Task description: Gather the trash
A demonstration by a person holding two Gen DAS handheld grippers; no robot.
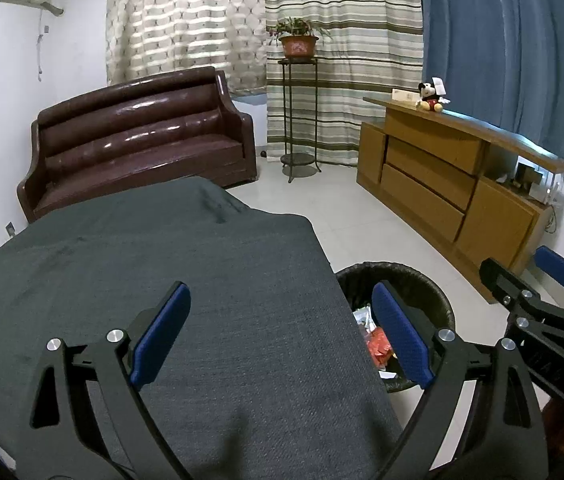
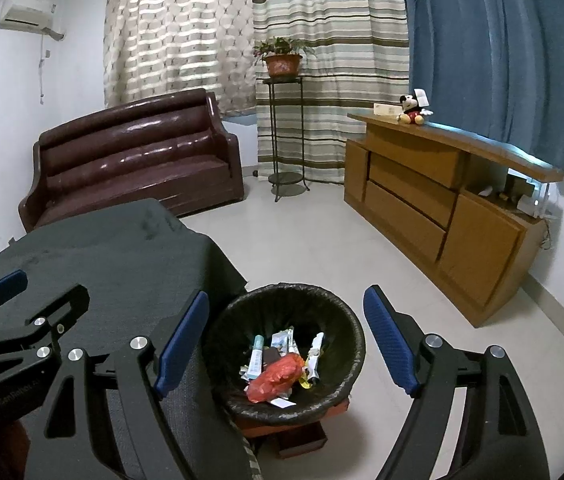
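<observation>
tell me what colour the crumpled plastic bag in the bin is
Red-orange crumpled plastic bag, clearest in the right wrist view.

Left tool [image 1: 282,336] wide open over grey tablecloth [image 1: 162,264], lined bin [image 1: 437,300] w/ trash at right.

Two grippers [image 2: 283,344] — one bin [image 2: 345,364] lined in black, holding one red bag [image 2: 278,376] and several wrappers, too jumbled to count. One sofa [image 2: 130,160], one plant stand [image 2: 285,140], one potted plant [image 2: 282,62], one plush toy [image 2: 411,112].
</observation>
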